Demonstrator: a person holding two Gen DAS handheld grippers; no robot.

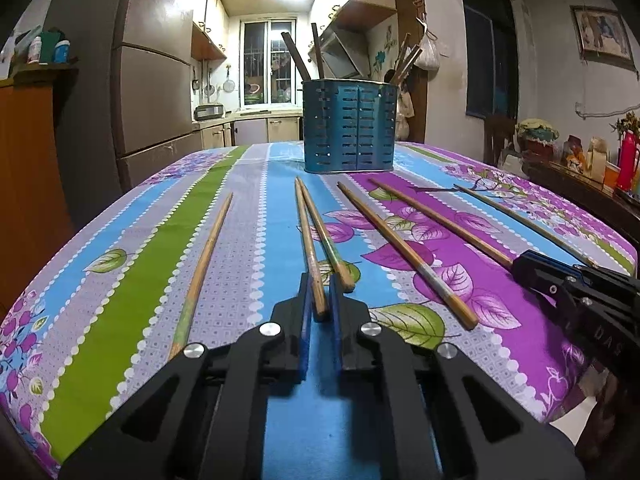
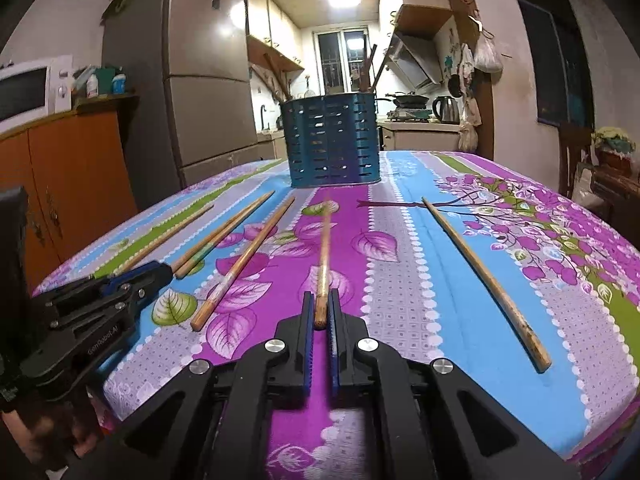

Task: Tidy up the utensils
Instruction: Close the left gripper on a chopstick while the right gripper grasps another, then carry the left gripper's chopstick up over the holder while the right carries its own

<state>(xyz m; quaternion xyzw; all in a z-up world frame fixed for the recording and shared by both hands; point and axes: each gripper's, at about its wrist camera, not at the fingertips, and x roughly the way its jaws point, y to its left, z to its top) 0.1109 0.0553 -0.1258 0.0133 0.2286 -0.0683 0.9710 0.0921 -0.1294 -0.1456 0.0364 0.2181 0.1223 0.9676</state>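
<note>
1. Wooden chopsticks lay loose on the floral tablecloth (image 1: 248,216), long axes running toward the blue slotted holder (image 1: 350,126) at the far end.
2. Left gripper (image 1: 320,300) had clamped the near end of one chopstick of the crossed pair (image 1: 308,240).
3. Right gripper (image 2: 320,312) pinched the near end of a single chopstick (image 2: 323,260), which pointed straight at the holder.
4. Judgement: both sticks lay in line with their jaws, so lifting and carrying forward to the holder should suffice.

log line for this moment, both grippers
left gripper: shut on chopstick | right gripper: shut on chopstick | utensil holder: upright
</note>
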